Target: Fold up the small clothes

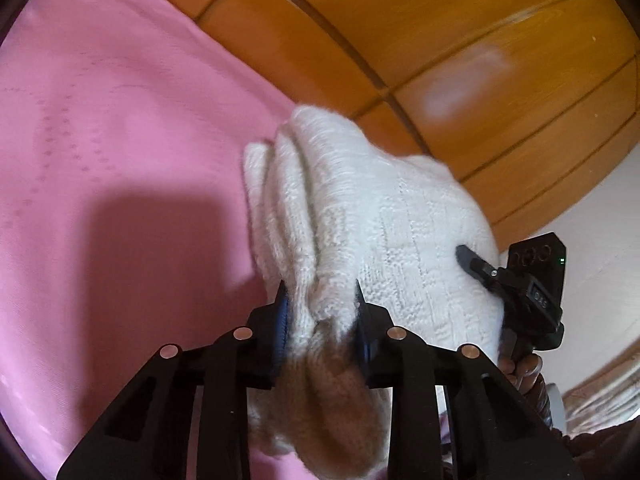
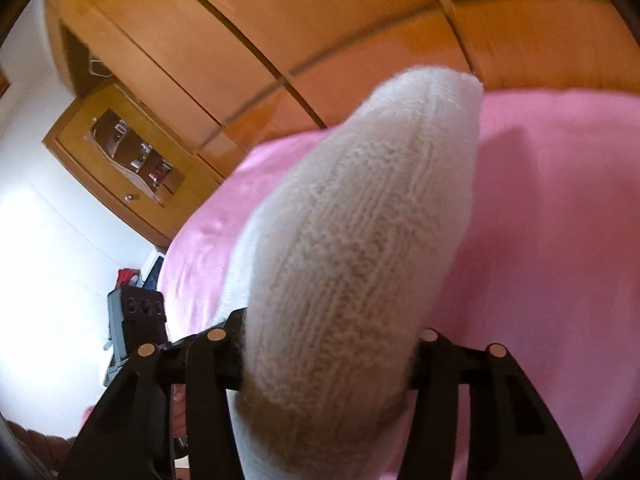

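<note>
Bunching between the two fingers of the left tool, a cream knitted garment rises from the grip and spreads forward and to the right, above a pink bed sheet. The left tool's jaws stand narrow, their blue-lined pads pressing a gathered fold of the knit from both sides; more of the wool hangs down behind them toward the camera. At the garment's right edge the right tool shows one dark finger lying against the knit, and a hand grips its handle below.

From the right wrist view, the same knitted garment fills the space between the right tool's fingers and stands up in a thick ribbed roll, tilted toward the upper right. Those jaws sit about half open, closed onto the roll, which hides the fingertips. The left tool appears low at the left, beside the wool. Behind the bed stands a wooden wardrobe.
</note>
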`<action>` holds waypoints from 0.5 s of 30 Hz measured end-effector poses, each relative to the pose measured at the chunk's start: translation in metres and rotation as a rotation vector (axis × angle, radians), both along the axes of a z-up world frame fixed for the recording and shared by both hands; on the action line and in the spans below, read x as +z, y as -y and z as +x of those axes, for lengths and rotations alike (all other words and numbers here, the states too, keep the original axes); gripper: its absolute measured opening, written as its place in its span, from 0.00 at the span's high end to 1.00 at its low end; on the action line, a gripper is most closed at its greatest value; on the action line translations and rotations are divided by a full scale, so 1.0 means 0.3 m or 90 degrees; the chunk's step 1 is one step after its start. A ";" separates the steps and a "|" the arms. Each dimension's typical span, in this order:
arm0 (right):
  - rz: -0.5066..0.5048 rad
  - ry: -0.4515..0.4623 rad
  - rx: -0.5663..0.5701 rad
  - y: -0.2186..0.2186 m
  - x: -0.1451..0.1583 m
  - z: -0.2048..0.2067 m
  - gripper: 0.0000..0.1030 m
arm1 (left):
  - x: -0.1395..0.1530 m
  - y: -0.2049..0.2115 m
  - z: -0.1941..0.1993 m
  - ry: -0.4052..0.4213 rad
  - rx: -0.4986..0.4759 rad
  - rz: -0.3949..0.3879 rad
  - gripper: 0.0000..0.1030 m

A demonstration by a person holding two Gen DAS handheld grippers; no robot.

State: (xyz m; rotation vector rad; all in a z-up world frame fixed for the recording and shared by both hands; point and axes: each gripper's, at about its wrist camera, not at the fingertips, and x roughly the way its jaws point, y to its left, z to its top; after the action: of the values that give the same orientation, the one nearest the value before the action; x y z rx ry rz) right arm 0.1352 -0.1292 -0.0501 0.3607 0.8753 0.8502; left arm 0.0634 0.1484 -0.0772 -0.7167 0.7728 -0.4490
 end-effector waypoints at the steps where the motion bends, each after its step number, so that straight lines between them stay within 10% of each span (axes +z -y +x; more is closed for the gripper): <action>1: -0.002 0.014 -0.007 0.027 0.022 -0.021 0.53 | 0.011 0.031 0.005 0.003 -0.012 0.002 0.74; 15: -0.021 0.062 -0.293 0.782 0.090 -0.121 0.53 | 0.198 0.969 0.355 0.045 -0.282 0.090 0.75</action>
State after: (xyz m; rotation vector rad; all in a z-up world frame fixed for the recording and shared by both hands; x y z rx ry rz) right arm 0.0989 -0.3639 -0.0231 0.4655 0.6770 0.4221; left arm 0.1700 -0.1423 -0.0179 -0.3919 0.8880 -0.8064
